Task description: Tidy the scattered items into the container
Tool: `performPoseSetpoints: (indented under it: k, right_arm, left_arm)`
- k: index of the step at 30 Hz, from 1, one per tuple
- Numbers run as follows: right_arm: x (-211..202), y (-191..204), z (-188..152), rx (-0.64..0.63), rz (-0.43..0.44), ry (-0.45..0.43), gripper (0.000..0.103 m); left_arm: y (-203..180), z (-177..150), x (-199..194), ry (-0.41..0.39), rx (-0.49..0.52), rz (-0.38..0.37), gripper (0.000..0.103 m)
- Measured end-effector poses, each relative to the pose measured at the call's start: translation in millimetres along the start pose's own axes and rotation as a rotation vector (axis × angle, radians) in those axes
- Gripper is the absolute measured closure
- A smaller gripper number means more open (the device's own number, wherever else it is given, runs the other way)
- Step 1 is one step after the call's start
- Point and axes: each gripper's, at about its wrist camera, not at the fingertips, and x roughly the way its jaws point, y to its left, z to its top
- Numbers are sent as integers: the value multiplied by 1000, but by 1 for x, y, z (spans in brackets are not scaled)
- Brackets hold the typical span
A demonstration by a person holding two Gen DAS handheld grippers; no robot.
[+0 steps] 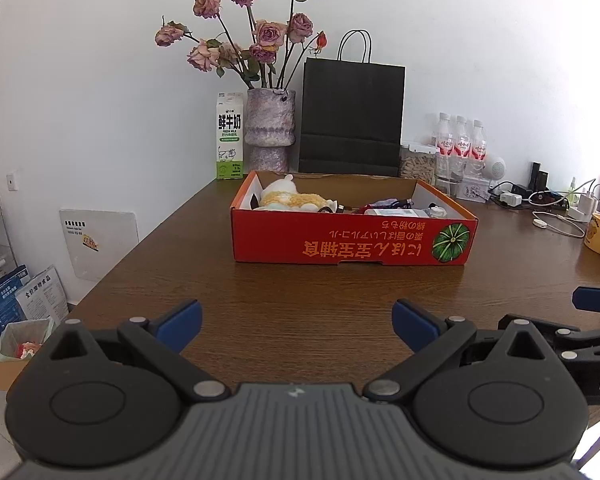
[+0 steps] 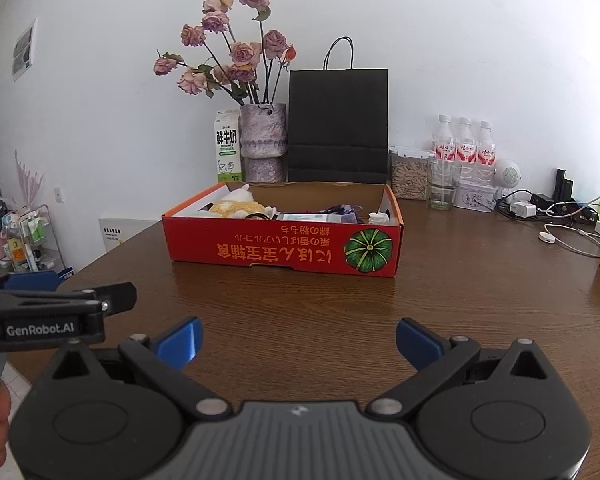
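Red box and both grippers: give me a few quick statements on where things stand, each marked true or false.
1. The left gripper is open and holds nothing. True.
2. The right gripper is shut on the plush toy. False: its jaws are apart and empty; the plush toy lies in the red box.
3. The red box sits on the wooden table. True.
4. The black paper bag lies flat inside the box. False: it stands upright behind it.
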Motion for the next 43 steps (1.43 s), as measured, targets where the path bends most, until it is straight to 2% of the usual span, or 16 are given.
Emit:
performPoseSetpoints:
  k: [36, 43]
  right_arm:
    - [7, 0, -3, 7, 4, 28, 0]
    - [9, -2, -6, 7, 5, 33, 0]
  left_arm:
    - [-4, -3, 7, 40, 13, -13, 0]
    - [-4, -4, 6, 29, 8, -56, 0]
